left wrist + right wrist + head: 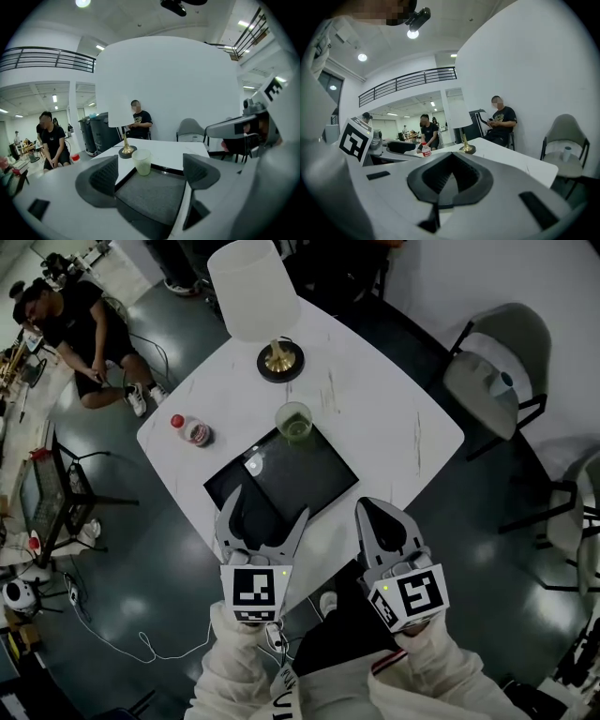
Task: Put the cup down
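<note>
So, biggest thing first: the white marble-look square surface [394, 409] lies ahead of both hand-held grippers and below them. A grey shell chair [492, 371] sits off past the right hand-held gripper [375, 514], on its far right, away from the surface edge. The white-shaded lamp with a brass stem on a black round base [267, 329] stands well ahead of the left hand-held gripper [269, 504], at the far side of the surface. The dark rectangular mat [281, 479] lies flat right in front of the left one, reaching under its jaw tips in the left gripper view.

Left hand-held gripper: jaws spread wide, nothing gripped, pads touching nothing. Right hand-held gripper: jaws closed together, nothing between them.

The pale green see-through plastic cup [294, 422] is upright at the mat's far edge, straight out ahead of the left one and clear of both jaws, a bit nearer the left jaw's line. It's near the lamp base but not touching. The small clear bottle with a red cap [192, 430] lies ahead and to the left of the left hand-held gripper, off the mat.
</note>
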Tool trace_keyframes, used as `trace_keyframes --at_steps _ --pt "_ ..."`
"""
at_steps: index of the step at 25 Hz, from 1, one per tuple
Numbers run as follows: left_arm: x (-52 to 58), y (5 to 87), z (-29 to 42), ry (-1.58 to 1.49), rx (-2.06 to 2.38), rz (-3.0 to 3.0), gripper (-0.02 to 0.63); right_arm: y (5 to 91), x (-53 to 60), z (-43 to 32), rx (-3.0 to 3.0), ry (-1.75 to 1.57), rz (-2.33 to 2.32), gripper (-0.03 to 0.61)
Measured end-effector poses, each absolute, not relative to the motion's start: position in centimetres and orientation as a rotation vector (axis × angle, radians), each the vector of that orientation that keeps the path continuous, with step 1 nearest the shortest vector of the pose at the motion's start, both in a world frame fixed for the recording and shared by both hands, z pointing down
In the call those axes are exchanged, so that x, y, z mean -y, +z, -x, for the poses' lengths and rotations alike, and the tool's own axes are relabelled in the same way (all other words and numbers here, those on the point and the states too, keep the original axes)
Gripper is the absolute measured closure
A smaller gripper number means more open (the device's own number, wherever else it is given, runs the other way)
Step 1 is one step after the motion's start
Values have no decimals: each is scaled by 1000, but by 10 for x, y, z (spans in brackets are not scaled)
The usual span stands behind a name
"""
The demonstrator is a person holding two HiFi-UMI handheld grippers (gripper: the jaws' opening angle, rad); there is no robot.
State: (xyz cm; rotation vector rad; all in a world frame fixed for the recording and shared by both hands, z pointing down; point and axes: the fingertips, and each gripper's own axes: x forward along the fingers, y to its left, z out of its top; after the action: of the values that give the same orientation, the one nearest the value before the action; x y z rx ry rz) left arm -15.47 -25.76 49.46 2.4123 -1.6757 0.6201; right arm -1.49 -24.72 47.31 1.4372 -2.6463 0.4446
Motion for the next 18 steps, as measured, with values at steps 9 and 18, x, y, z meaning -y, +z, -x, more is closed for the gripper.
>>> trace_keyframes --at_steps 9,18 --pt "176 440 169 575 1723 -2443 212 417 178 25 2683 353 -1420 572" --pt "84 384 176 471 1741 -2497 279 365 90 37 2724 293 -1394 572"
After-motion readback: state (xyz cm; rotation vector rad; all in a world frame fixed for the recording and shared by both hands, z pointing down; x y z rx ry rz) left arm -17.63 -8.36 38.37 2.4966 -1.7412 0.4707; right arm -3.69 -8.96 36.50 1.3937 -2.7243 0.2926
